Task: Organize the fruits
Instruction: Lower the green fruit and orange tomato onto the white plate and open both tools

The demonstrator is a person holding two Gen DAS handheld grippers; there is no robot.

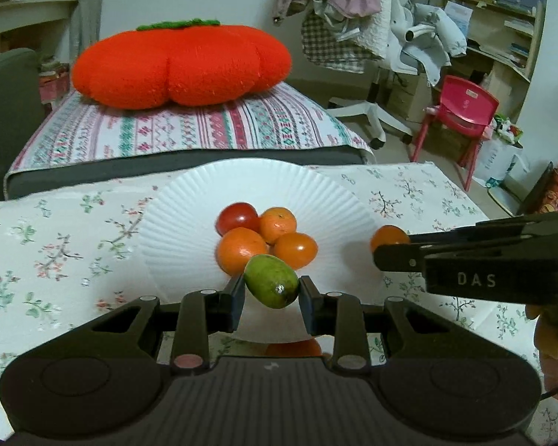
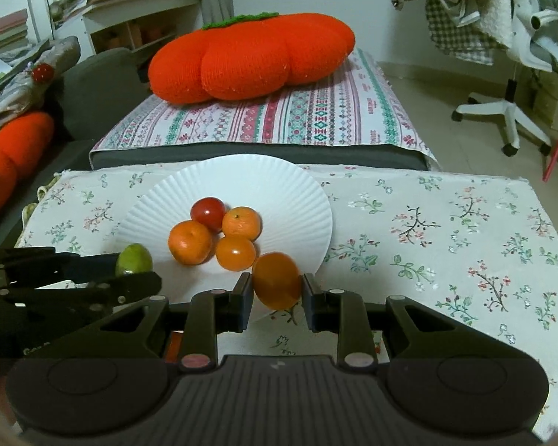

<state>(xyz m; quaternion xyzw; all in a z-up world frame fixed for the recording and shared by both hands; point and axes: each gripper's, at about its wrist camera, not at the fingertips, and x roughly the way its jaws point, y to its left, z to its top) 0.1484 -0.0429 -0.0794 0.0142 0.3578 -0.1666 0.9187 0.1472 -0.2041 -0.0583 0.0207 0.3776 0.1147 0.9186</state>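
Black pads of the left gripper (image 1: 271, 291) are clamped on a green fruit (image 1: 271, 281), held just above the near rim of a white paper plate (image 1: 189, 200). From the right wrist view this same green fruit (image 2: 134, 259) shows at the left edge of the plate (image 2: 279, 182), pinched at the tip of the left gripper (image 2: 130, 273). The right gripper (image 2: 276, 291) is closed just as tightly on an orange fruit (image 2: 277, 280), which hangs over the near right rim of the plate; in the left wrist view that orange fruit (image 1: 387, 237) sits at the tip of the right gripper (image 1: 394, 247), just beside the plate's right edge.

On the plate lies a tight cluster of four fruits touching one another: a red tomato (image 2: 207, 213) at the back, a mandarin (image 2: 241, 223) to its right, a larger orange (image 2: 189, 242) at the left and a small orange tomato (image 2: 236, 252) in front.

The plate rests on a counter covered by a floral cloth (image 2: 446, 230). Beyond it is a bed with a striped blanket (image 2: 316, 115) and a big pumpkin-shaped cushion (image 2: 249, 59).
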